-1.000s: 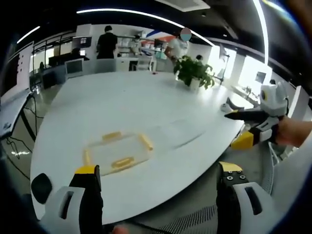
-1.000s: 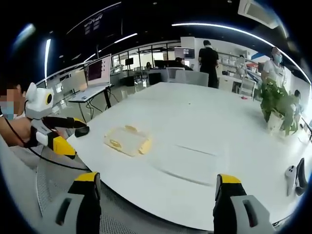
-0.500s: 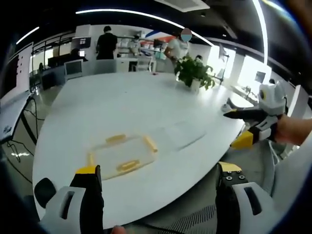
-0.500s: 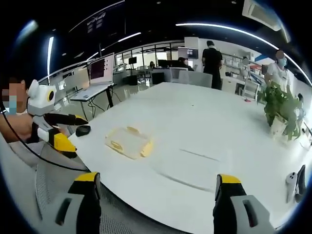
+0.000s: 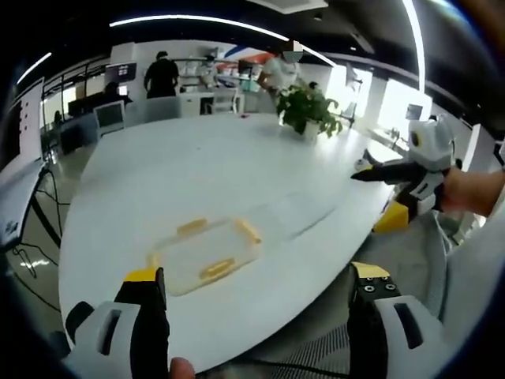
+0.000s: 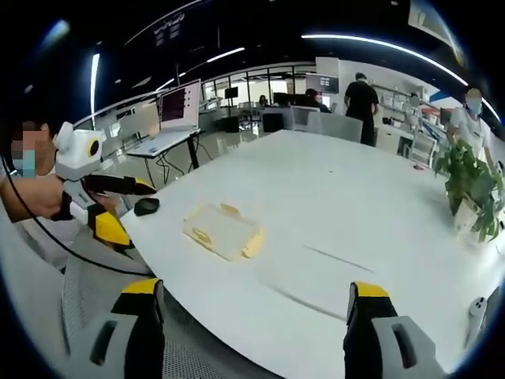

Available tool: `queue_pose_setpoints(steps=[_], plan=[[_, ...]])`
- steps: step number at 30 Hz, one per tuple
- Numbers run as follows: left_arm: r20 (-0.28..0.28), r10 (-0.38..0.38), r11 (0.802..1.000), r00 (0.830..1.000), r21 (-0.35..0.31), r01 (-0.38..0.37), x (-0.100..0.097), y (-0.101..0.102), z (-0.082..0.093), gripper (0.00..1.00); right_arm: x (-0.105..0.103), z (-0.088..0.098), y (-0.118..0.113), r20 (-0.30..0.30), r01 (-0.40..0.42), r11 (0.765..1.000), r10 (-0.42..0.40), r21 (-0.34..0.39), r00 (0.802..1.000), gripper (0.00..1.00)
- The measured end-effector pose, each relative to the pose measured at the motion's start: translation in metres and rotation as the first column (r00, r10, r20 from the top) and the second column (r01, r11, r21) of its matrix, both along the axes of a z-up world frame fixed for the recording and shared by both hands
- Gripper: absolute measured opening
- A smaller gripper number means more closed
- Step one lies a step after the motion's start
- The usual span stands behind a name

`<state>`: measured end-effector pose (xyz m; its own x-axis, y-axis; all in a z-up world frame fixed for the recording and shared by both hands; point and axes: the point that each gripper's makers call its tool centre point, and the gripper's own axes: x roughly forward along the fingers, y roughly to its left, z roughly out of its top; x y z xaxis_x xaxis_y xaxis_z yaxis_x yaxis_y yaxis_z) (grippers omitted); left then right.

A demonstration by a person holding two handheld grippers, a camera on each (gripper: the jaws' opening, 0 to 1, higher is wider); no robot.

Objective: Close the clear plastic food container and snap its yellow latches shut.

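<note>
Jaws of the left gripper [image 5: 252, 296] stand wide apart at the bottom of the left gripper view, holding nothing; a fingertip [image 5: 181, 368] shows beside the left jaw. Jaws of the right gripper [image 6: 251, 304] are likewise spread and empty, over a mesh chair seat [image 6: 197, 347].

Ahead of both, the clear container [image 5: 203, 253] lies flat on the white table [image 5: 197, 166] near its close edge, with yellow latches [image 5: 216, 268] along its sides. Compared with half a second ago, it sits slightly higher and more central in the left gripper view, and larger in the right gripper view [image 6: 222, 230]; both cameras have shifted, while the container itself has not moved on the table.

A black mouse [image 6: 146, 207] lies at the table edge. Farther off stands a potted plant [image 5: 306, 106], with people [image 5: 162, 75] and monitors beyond.
</note>
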<state>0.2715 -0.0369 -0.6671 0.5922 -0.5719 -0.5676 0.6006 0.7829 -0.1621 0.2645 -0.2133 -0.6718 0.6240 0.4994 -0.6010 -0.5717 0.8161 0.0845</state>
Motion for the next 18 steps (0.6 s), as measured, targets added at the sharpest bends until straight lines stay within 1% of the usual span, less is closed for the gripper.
queue_pose_setpoints(steps=[3,8,12,18], plan=[[-0.003,-0.010,1.000,1.000,-0.002,0.010,0.002,0.003,0.002,0.95,0.000,-0.002,0.005,-0.014,-0.035,0.999,0.035,-0.008,0.999,0.96],[0.001,-0.036,0.999,0.999,0.009,0.036,0.005,0.007,0.003,0.95,0.004,0.002,0.012,-0.003,-0.077,0.997,0.077,-0.023,0.997,0.95],[-0.018,-0.071,0.997,0.997,0.011,0.071,0.006,0.008,0.000,0.95,0.009,0.003,0.018,-0.005,-0.099,0.995,0.099,-0.023,0.995,0.93],[-0.014,-0.104,0.993,0.995,0.051,0.104,0.010,0.014,-0.004,0.95,0.013,0.001,0.025,-0.010,-0.134,0.990,0.134,-0.039,0.991,0.91]])
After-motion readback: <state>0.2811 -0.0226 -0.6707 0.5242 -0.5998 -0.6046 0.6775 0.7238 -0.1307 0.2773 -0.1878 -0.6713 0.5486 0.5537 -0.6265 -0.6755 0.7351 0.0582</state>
